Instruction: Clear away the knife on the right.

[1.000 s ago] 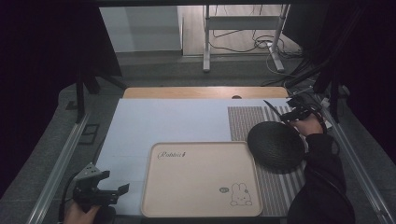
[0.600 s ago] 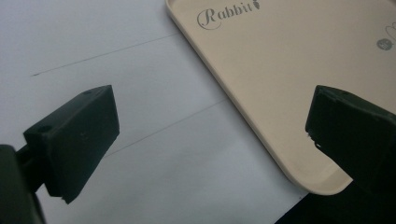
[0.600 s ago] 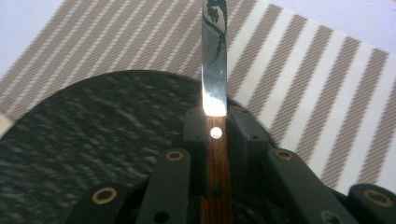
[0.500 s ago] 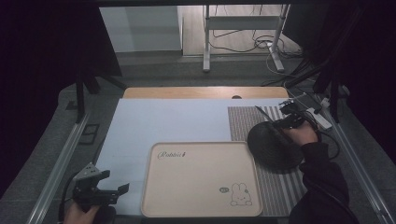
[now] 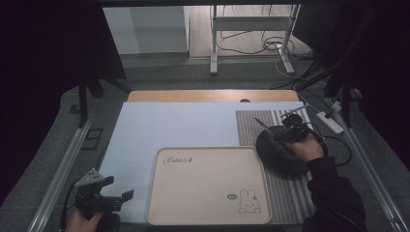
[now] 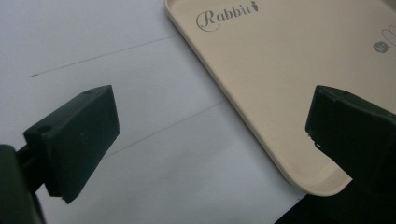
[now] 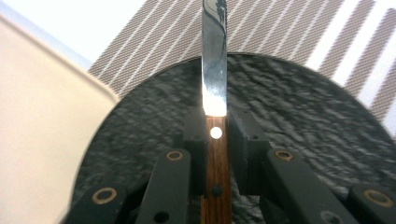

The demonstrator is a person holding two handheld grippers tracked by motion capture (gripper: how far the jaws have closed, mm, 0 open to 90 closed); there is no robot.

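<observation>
Pale blue tabletop (image 5: pixel 183 125) with a striped placemat (image 5: pixel 285 198) on the right side and a beige Rabbit tray (image 5: pixel 203 186) in the middle. We've got our right gripper (image 7: pixel 215 123) clamped on a knife (image 7: pixel 215 70) by its wooden handle, blade sticking out over a dark round plate (image 7: pixel 299 116) that sits on the placemat just right of the tray. Our left gripper (image 6: pixel 210 121) hangs near the tray's front-left corner, jaws wide apart, nothing between them.

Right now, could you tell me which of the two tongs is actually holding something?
The right tongs, over the dark plate, clamp a wooden-handled knife. The left tongs stand open beside the beige tray.
</observation>
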